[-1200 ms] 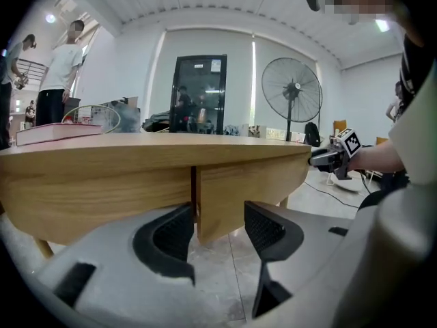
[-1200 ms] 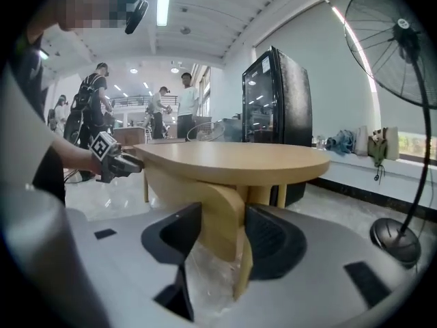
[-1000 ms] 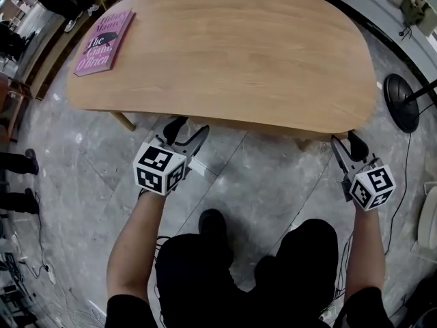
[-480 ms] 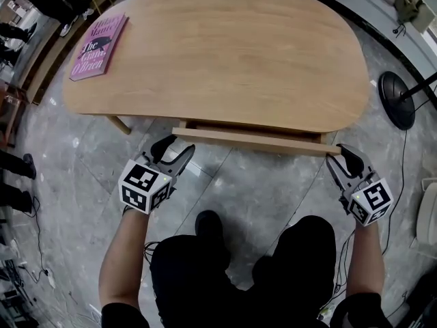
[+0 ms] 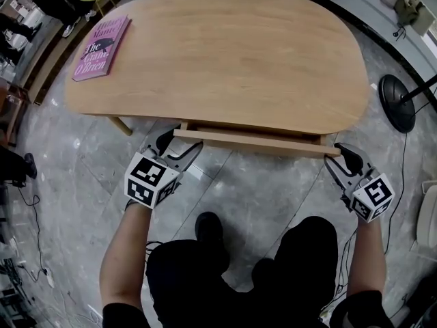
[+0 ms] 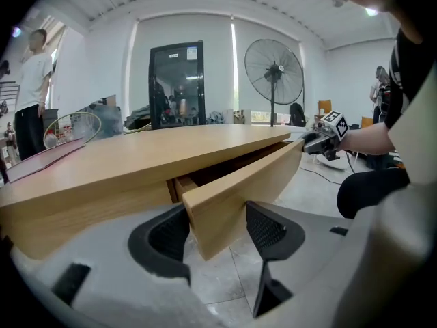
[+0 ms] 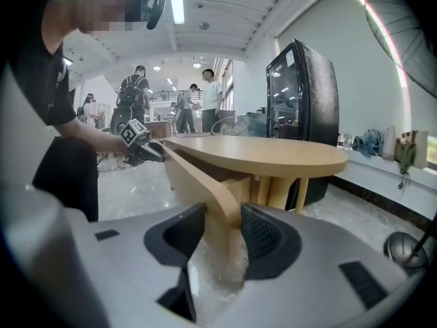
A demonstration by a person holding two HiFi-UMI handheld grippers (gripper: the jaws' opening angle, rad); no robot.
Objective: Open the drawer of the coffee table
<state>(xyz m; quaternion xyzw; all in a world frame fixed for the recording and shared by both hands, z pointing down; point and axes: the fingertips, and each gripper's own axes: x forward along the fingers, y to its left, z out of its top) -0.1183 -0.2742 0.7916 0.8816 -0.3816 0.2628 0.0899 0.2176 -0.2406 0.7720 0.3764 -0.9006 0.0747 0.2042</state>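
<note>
Grey marbled floor (image 5: 259, 183) spreads all round; the coffee table's oval pale-wood worktop (image 5: 225, 53) fills the far middle; under its near edge the drawer (image 5: 252, 141) stands pulled partly out toward the person; a black glass-door cabinet (image 6: 176, 84) and a standing fan (image 6: 274, 63) rise beyond the far side; a pink book (image 5: 101, 46) lies far left on the worktop; the left gripper (image 5: 179, 144) has its fingers opening, loose around the drawer's left end; the right gripper (image 5: 339, 157), fingers also opening, touches both faces of the right end.
</note>
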